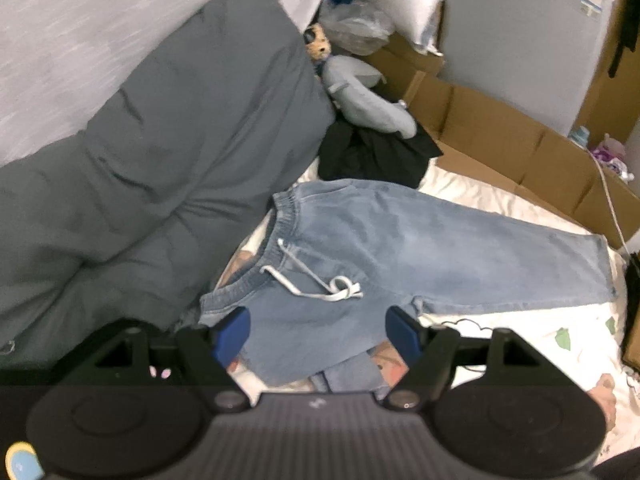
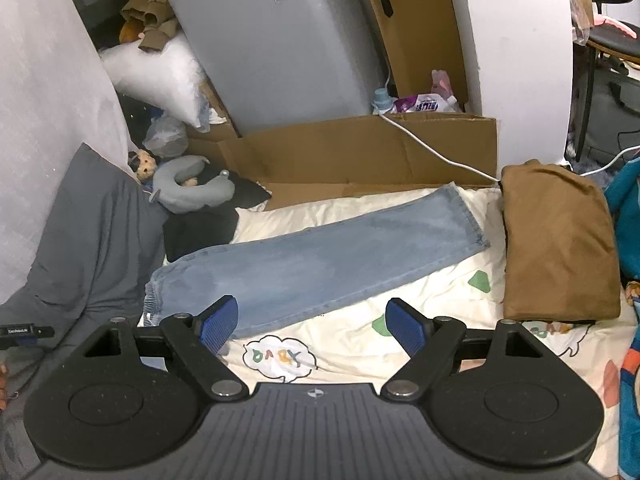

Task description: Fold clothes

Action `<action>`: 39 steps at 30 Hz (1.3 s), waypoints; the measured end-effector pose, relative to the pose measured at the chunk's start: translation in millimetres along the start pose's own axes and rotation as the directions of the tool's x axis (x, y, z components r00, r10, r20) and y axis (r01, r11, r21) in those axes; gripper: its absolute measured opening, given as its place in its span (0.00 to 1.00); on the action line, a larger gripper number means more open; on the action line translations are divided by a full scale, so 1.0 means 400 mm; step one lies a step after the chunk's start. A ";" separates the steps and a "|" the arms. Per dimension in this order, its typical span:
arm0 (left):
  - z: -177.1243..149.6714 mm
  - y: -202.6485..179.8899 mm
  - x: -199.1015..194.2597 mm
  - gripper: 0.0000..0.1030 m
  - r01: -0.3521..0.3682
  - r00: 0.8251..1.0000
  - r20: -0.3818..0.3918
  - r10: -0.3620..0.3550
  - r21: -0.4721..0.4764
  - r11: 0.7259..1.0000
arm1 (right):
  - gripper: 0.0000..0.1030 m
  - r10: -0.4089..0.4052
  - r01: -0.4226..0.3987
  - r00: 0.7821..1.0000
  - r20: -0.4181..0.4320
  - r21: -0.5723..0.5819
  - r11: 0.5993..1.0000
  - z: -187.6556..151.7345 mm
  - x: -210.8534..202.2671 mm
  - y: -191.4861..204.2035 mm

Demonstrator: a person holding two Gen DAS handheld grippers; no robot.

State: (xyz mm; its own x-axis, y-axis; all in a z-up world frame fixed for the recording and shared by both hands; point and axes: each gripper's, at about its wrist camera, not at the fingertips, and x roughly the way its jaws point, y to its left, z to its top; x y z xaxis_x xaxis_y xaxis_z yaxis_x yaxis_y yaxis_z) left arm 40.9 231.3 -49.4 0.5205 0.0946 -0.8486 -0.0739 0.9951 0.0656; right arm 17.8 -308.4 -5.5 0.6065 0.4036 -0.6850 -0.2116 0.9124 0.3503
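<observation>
Light blue jeans lie spread on a cream printed bedsheet, filling the middle of both views; the elastic waistband with its white drawstring shows at centre in the left wrist view, one leg stretching toward the right edge. The left gripper hangs released above the waist area, jaws apart, nothing clamped. The right gripper is likewise released over the sheet at lower centre. A folded brown garment sits at right, a grey pillow at left.
</observation>
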 end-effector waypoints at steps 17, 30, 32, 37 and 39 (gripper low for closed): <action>-0.053 -0.001 0.167 0.74 0.043 0.997 -0.066 -0.043 -0.010 0.999 | 0.83 0.012 -0.018 0.997 0.076 0.076 0.997 -0.171 0.080 -0.008; -0.110 -0.034 0.241 0.74 0.056 0.995 -0.080 -0.053 0.031 0.998 | 0.82 -0.058 0.054 0.994 0.094 0.045 0.998 -0.257 0.128 -0.017; -0.128 -0.037 0.256 0.74 0.052 0.994 -0.097 -0.046 0.057 0.997 | 0.80 -0.072 0.067 0.993 0.093 0.055 0.996 -0.273 0.139 -0.030; -0.157 -0.039 0.292 0.74 -0.004 0.988 -0.152 0.017 0.084 0.996 | 0.80 -0.121 0.112 0.990 0.074 0.111 0.987 -0.282 0.190 -0.051; -0.166 -0.040 0.303 0.74 -0.006 0.986 -0.163 0.020 0.082 0.997 | 0.80 -0.135 0.130 0.990 0.045 0.102 0.986 -0.282 0.215 -0.058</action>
State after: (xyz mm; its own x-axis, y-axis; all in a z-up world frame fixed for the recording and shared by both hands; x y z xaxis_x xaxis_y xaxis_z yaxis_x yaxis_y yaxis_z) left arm 48.7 225.0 -188.1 0.3731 0.1083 -0.9214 -0.0074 0.9935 0.1138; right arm -11.5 -287.1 -144.6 0.6634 0.2735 -0.6965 -0.0522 0.9454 0.3216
